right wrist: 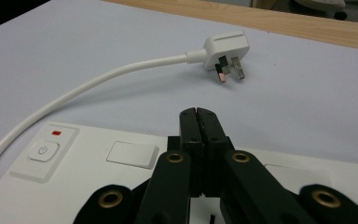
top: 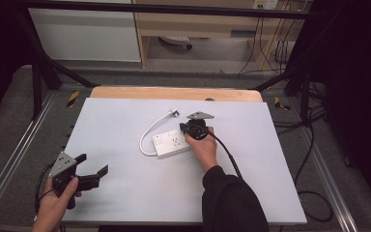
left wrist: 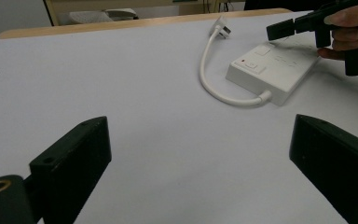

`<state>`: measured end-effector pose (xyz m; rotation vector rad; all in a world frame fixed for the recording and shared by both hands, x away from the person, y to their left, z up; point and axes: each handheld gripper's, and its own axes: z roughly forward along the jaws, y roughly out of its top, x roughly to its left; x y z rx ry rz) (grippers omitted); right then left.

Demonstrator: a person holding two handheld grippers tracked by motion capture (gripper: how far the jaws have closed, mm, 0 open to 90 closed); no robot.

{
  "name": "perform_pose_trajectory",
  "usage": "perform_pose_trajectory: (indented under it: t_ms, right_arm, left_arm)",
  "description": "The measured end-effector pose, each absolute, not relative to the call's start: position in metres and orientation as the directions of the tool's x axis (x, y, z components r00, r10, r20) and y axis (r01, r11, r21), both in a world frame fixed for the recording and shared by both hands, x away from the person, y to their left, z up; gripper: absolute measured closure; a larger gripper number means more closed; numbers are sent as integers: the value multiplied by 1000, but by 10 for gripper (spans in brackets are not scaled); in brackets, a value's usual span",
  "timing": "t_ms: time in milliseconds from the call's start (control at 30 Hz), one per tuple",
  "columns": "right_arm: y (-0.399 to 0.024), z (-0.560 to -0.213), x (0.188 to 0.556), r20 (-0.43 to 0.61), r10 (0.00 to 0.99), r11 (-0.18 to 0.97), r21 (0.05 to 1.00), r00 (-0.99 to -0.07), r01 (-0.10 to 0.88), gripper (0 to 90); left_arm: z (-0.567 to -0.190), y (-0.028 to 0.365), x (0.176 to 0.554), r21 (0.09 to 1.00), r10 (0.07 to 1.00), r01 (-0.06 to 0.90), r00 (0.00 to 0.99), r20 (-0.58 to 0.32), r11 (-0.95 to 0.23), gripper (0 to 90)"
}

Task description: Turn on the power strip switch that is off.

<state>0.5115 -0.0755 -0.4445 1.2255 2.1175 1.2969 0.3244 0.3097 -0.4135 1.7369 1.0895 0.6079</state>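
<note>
A white power strip (top: pixel 171 143) lies near the middle of the white table (top: pixel 125 183), with a power button (right wrist: pixel 42 151) at its left end. Its white cable (top: pixel 147 135) loops round to a three-pin plug (right wrist: pixel 224 50) lying loose on the table. My right gripper (right wrist: pixel 198 115) hovers over the strip's top face, its jaws pressed together with nothing between them. My left gripper (top: pixel 92 164) is held near the table's front left corner, jaws wide apart and empty. In the left gripper view the strip (left wrist: pixel 270 70) sits far ahead, with the right gripper (left wrist: pixel 303 25) above it.
A wooden strip (top: pixel 174 93) borders the table's far edge. Black frame bars and cables (top: pixel 314 145) run along the right side. A wooden shelf unit (top: pixel 198 29) stands behind the table.
</note>
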Motion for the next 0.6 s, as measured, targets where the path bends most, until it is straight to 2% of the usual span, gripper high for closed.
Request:
perform_pose_trajectory:
  t_ms: [600]
  right_arm:
    - [-72, -445, 507, 101, 823, 223, 848, -559, 481, 900]
  left_arm:
    - [-414, 310, 325, 907, 875, 397, 479, -73, -141, 53]
